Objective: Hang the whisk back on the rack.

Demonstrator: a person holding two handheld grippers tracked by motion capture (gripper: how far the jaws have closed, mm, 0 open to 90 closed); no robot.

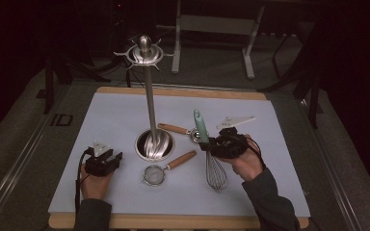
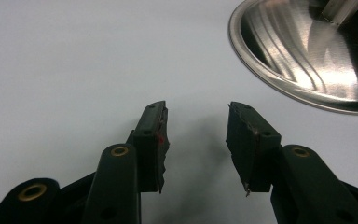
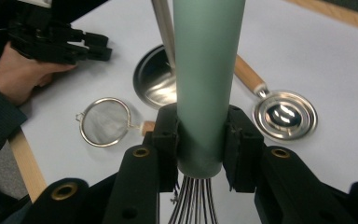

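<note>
A: From the high view, what lies on the counter (image 1: 125,115)?

B: A tall steel utensil stand (image 1: 150,103) at the middle. The right hand-held gripper (image 1: 221,143) clamps a mint-handled wire whisk (image 1: 207,149); a small wood-handled mesh strainer (image 1: 166,168) lies just beside the stand's base.

A: And the left gripper view?

B: The left hand-held gripper (image 2: 196,140) hangs spread apart, nothing between its jaws, near the stand's round base (image 2: 307,56).

A: The right gripper view?

B: Both jaws press the whisk's handle (image 3: 205,84). Beyond lie the strainer (image 3: 105,121) and a round steel wood-handled measuring spoon (image 3: 284,114).
</note>
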